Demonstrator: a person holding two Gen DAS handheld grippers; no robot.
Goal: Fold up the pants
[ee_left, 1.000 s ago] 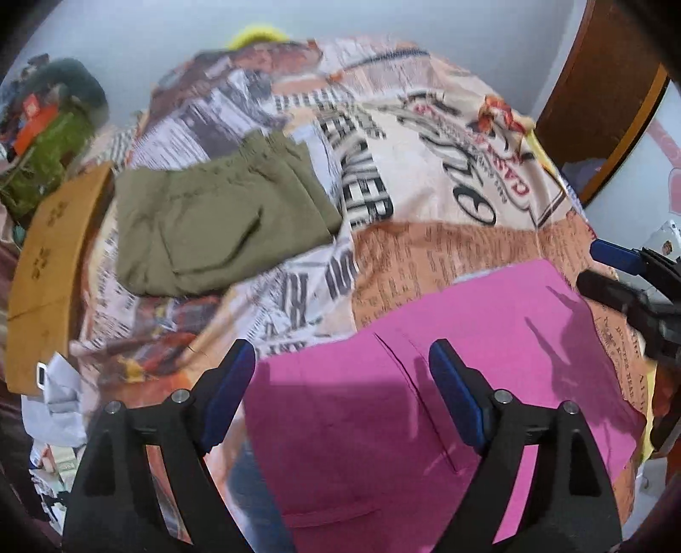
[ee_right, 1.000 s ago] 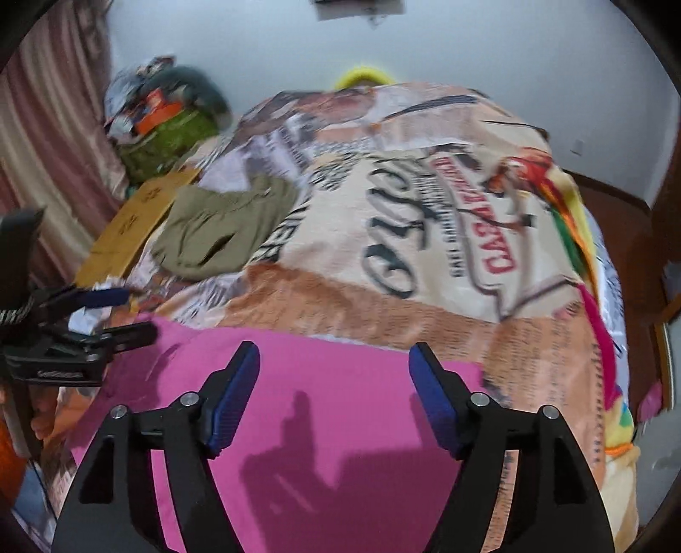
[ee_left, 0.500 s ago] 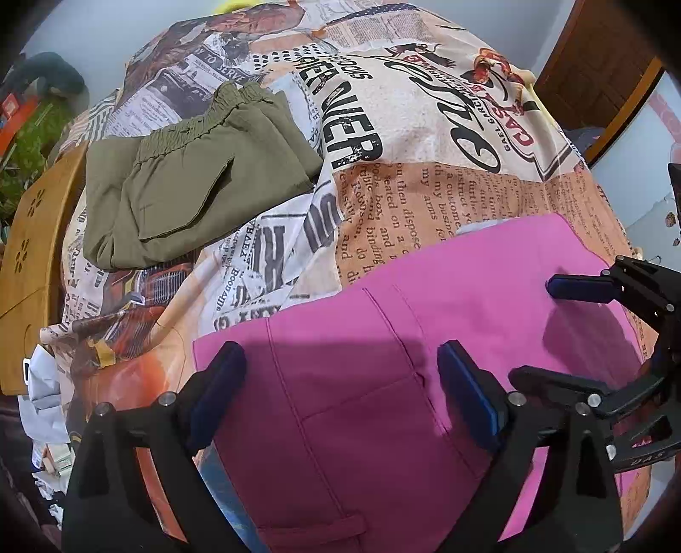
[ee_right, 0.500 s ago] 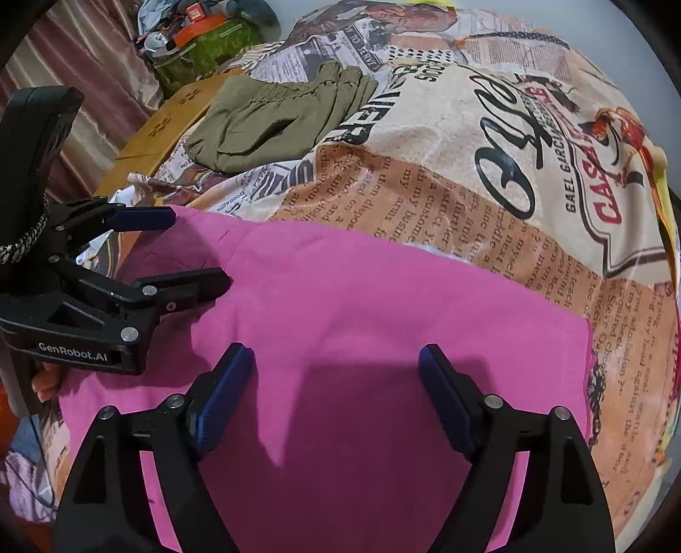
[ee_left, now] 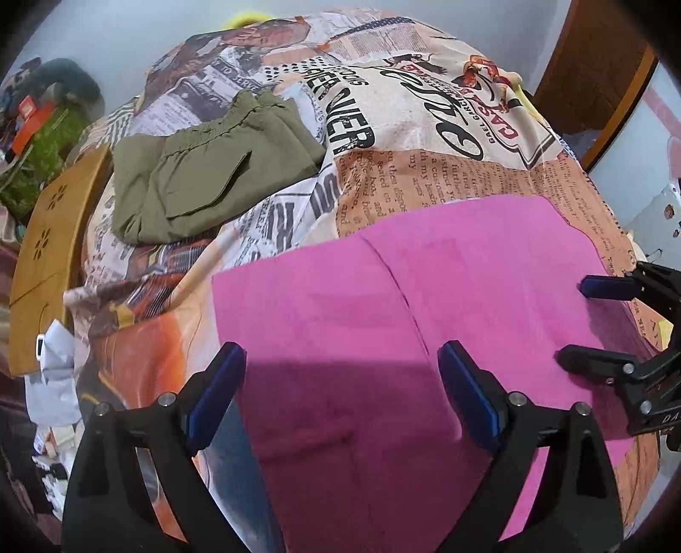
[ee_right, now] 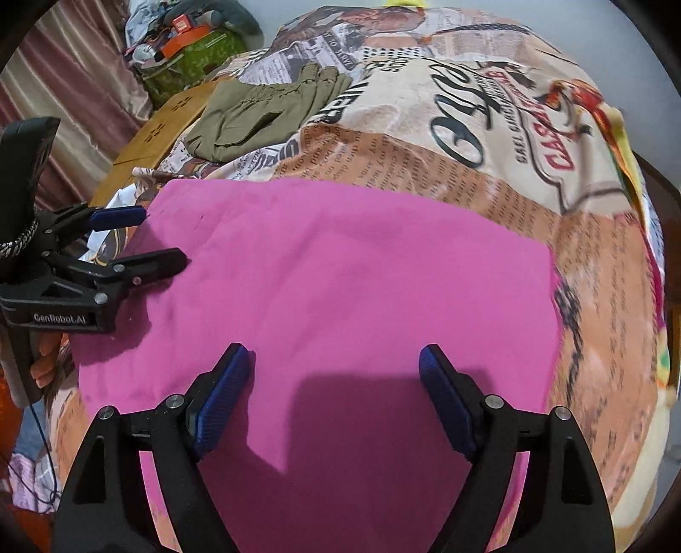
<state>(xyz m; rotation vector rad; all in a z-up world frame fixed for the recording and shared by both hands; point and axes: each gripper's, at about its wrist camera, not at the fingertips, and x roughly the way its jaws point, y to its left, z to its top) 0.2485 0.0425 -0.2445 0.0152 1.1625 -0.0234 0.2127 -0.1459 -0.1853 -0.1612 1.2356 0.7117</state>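
Note:
Pink pants (ee_left: 383, 323) lie spread flat on the printed bedspread (ee_left: 425, 140); they also fill the right wrist view (ee_right: 349, 280). My left gripper (ee_left: 340, 391) is open and empty, just above the pants' near left part; it shows in the right wrist view (ee_right: 157, 238) at the pants' left edge. My right gripper (ee_right: 336, 391) is open and empty over the pants' near middle; it shows in the left wrist view (ee_left: 574, 319) at the pants' right side.
Folded olive-green pants (ee_left: 204, 178) lie on the bed's far left, also in the right wrist view (ee_right: 264, 115). A wooden board (ee_left: 47, 251) borders the bed's left side. Clutter (ee_right: 187, 38) sits beyond it. A wooden door (ee_left: 596, 59) stands at the right.
Both grippers have pulled back slightly and tilted up, staying open. The pink pants lie flatter, and the right gripper sits farther right in the left wrist view.

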